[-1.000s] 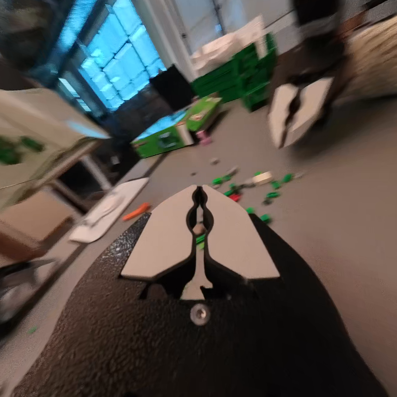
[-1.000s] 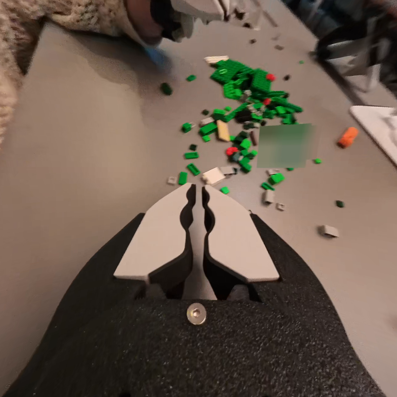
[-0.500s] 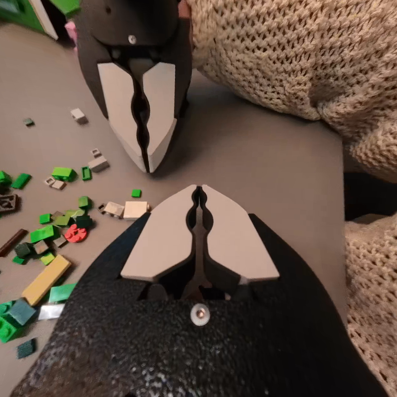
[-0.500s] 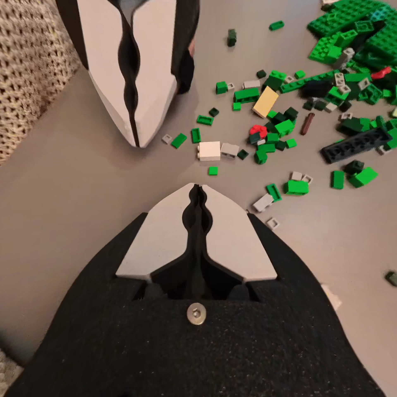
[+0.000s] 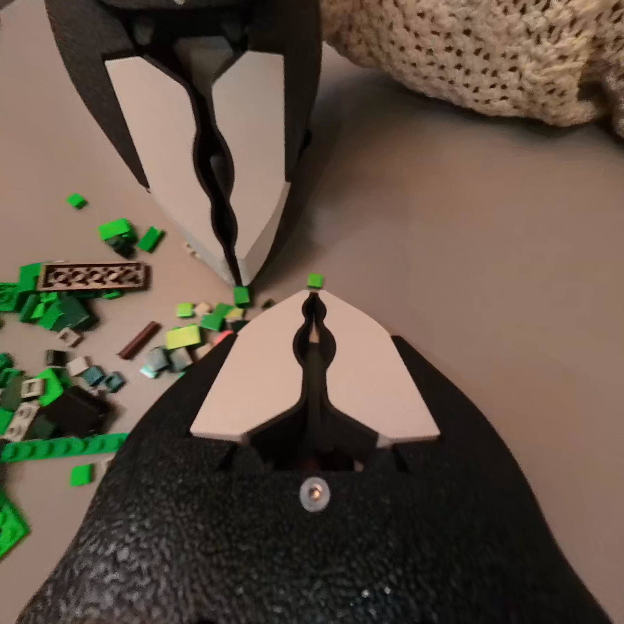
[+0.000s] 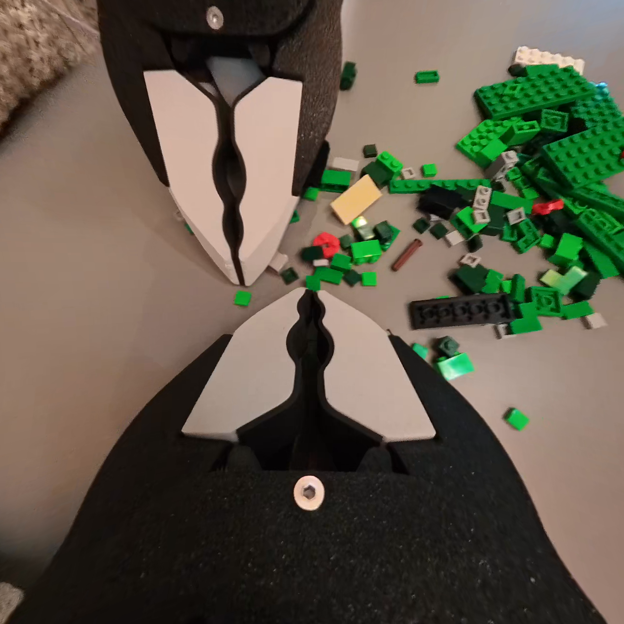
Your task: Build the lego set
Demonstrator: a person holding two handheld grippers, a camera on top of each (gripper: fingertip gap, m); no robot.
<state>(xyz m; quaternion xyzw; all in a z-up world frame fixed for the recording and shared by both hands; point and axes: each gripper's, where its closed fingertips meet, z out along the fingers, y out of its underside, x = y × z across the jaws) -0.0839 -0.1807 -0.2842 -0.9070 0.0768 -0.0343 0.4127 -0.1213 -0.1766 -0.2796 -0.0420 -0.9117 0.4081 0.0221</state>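
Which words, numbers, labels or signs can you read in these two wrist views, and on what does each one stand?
None can be read.
Green studded plate and black plate: only raised studs and moulded shapes, too small and blurred to show any lettering.
Left gripper, right gripper, grey table and knitted sleeve: no markings visible.

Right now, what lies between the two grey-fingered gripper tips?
A small green square tile by the left gripper, another green tile by the right gripper; right wrist view shows both.
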